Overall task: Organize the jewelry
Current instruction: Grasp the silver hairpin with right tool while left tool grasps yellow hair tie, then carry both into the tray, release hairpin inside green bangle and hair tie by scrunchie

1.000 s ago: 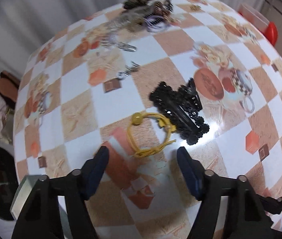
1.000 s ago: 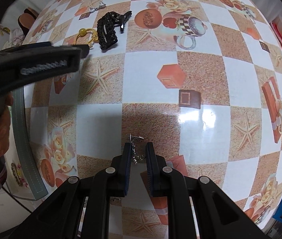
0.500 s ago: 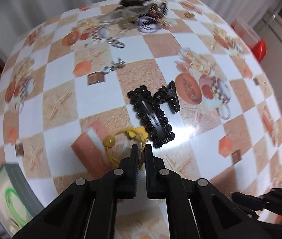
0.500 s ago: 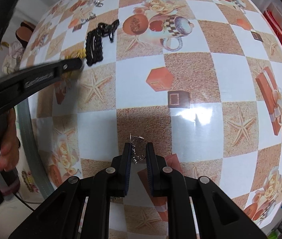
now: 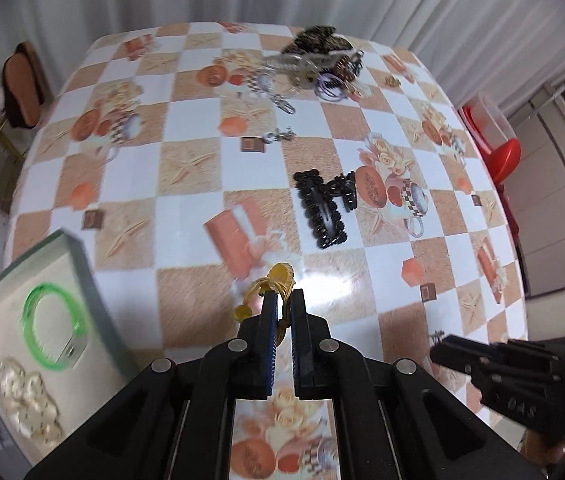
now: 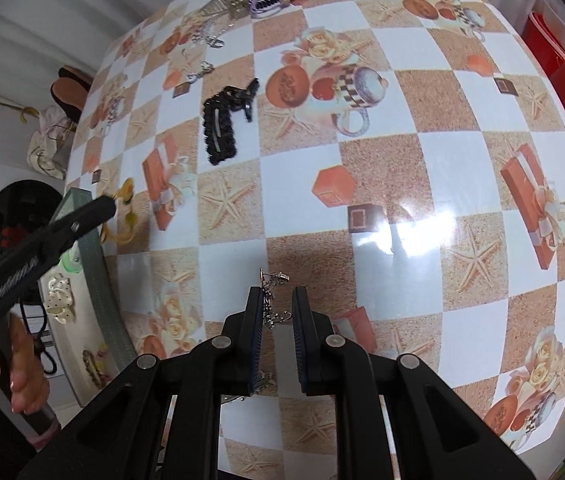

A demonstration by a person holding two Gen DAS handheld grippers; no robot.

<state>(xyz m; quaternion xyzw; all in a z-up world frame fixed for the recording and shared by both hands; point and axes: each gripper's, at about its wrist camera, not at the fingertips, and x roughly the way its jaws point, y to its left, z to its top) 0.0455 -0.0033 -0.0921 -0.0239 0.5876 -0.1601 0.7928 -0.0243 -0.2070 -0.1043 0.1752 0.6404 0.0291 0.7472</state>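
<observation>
One yellow hair tie (image 5: 269,288) pinched in left jaws, one silver earring (image 6: 270,300) in right jaws.

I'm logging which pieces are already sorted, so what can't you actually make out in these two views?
- Tray: left wrist view, the picture edge cuts its near end; right wrist view, the left hand-held gripper covers part of it.
- Far pile of jewelry: both views, too small and tangled to count.
- Yellow bracelet: motion-blurred, lower part hidden between the fingers.
- Silver piece in the right hand-held gripper: too small to identify.
</observation>
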